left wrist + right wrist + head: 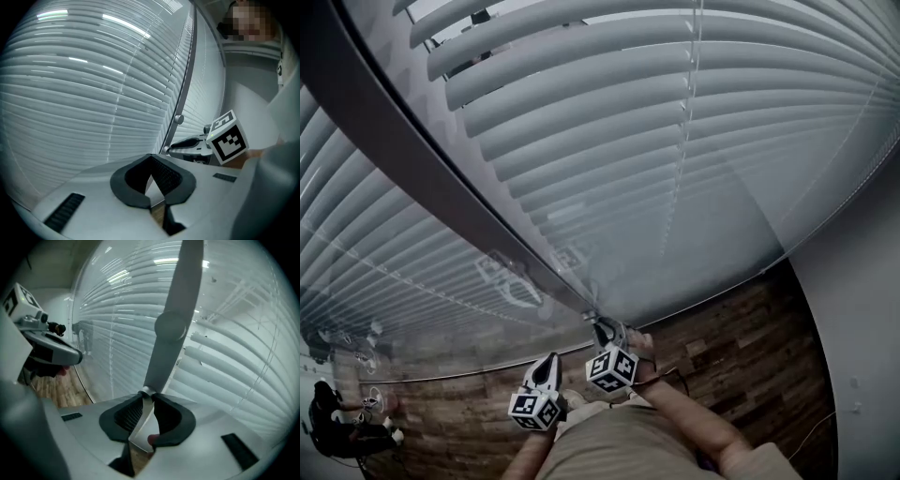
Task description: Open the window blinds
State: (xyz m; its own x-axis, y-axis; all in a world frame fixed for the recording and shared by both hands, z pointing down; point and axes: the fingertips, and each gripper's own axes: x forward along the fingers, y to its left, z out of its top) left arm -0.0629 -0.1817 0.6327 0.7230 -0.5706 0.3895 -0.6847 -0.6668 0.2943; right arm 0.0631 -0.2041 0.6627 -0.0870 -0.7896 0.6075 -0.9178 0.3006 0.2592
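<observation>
The right hand-held gripper point(600, 328) reaches forward at the end of a bare forearm point(694, 417), its jaws pinched on the lower tip of the blind wand point(171, 329). The left hand-held gripper point(549, 364) sits just beside it, nearer the person's body, with its jaws pressed together and empty.

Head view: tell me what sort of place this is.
Likely an office or similar indoor room: white horizontal slatted blinds fill most of the view, a grey blind wand hangs in front of them, and brown wood-plank flooring runs below, meeting a plain pale wall.
</observation>
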